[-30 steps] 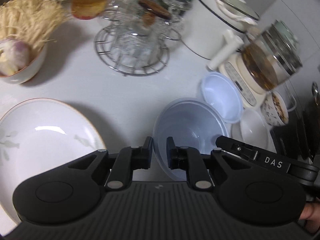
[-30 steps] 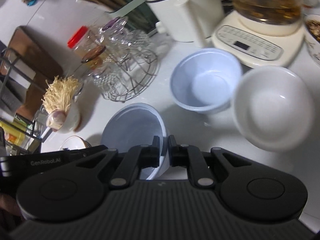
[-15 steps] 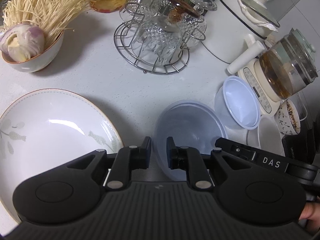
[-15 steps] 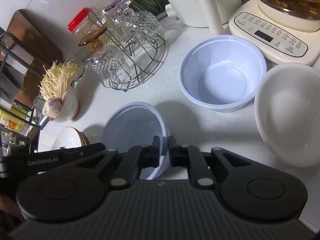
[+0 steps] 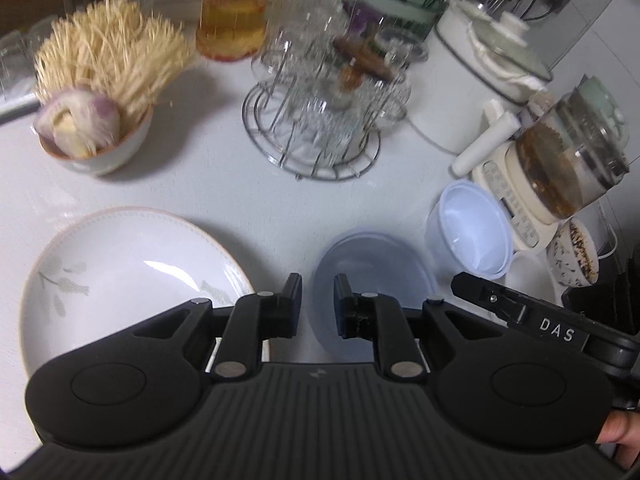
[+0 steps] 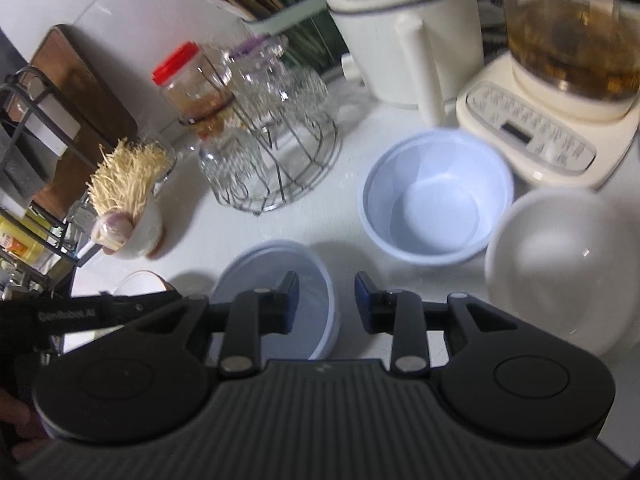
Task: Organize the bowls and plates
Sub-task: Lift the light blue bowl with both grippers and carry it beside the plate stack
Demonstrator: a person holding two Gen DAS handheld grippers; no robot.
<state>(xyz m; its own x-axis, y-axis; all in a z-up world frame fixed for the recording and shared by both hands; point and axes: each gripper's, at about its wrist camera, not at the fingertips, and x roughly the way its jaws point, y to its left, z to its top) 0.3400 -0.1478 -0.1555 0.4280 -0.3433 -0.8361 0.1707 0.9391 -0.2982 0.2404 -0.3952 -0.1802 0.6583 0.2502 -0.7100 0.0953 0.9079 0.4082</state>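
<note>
White countertop, crowded at the back with appliances. Large flowered plate lies flat at the left, directly ahead of the left gripper, whose fingers stand a narrow gap apart, holding nothing. White bowl sits at the far right, just beside the deeper pale blue bowl in front of the cream kettle base (glass pot of brown liquid on top). Shallow translucent blue bowl rests on the counter between the plate and the deeper blue bowl; the right gripper has its fingers parted wide, the left finger over this bowl's interior, the right finger outside its rim; contact cannot be told. Wire rack of glasses stands behind, near a small bowl of enoki and garlic.
</note>
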